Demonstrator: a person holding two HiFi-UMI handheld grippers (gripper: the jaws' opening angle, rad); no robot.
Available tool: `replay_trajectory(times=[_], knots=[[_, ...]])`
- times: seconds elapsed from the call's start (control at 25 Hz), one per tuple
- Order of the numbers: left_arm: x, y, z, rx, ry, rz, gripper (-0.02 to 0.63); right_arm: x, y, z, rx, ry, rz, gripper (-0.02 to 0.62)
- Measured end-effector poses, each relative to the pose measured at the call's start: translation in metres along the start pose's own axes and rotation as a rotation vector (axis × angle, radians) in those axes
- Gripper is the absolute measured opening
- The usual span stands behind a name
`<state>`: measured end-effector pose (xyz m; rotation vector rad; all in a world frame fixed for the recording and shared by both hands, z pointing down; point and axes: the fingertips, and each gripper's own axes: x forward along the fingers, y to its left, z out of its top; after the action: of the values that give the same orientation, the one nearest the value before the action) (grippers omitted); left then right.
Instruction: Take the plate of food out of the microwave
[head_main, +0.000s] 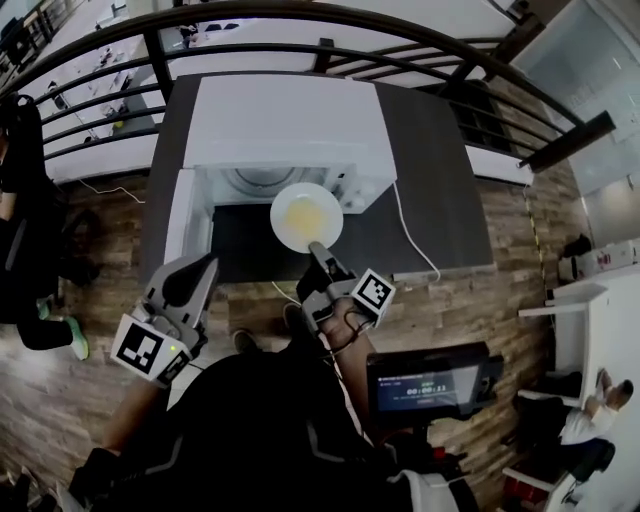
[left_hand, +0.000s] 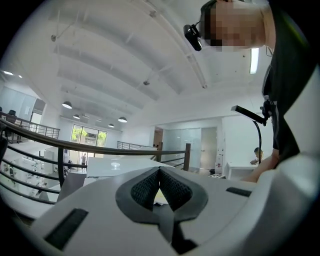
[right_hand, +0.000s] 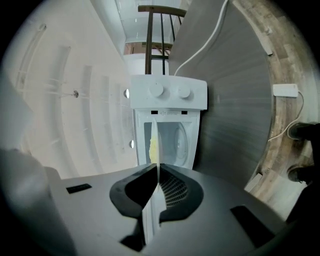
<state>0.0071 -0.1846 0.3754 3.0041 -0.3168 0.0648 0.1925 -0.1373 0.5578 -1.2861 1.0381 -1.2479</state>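
The white microwave (head_main: 290, 125) stands on a dark table (head_main: 440, 170), its door (head_main: 187, 220) swung open to the left. A white plate (head_main: 305, 217) of yellow food hangs level just in front of the opening. My right gripper (head_main: 318, 252) is shut on its near rim. In the right gripper view the plate (right_hand: 156, 145) shows edge-on between the pads, with the microwave (right_hand: 170, 95) behind it. My left gripper (head_main: 205, 268) is low at the left, off the table, shut and holding nothing; the left gripper view shows its pads (left_hand: 150, 187) meeting at the tips.
A white cable (head_main: 410, 230) runs across the table to the right of the microwave. A black railing (head_main: 300, 15) curves behind the table. A small screen (head_main: 430, 380) is mounted by my right arm. A person (head_main: 20, 200) stands at the far left, a white desk (head_main: 600, 300) at the right.
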Motion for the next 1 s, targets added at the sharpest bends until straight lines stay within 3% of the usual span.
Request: replay_trajectory(times=[0.2, 0.36, 1.0], knots=[[0.0, 0.0, 0.008, -0.045, -0.026, -0.021, 0.003, -0.021, 0.024, 0.006, -0.014, -0.044, 0.032, 0.014], [0.005, -0.008, 0.017, -0.017, -0.068, -0.043, 0.002, -0.029, 0.042, 0.005, -0.022, -0.018, 0.059, 0.014], [0.055, -0.06, 0.013, 0.007, -0.023, 0.022, 0.003, -0.062, 0.093, 0.043, -0.036, 0.09, 0.146, 0.014]])
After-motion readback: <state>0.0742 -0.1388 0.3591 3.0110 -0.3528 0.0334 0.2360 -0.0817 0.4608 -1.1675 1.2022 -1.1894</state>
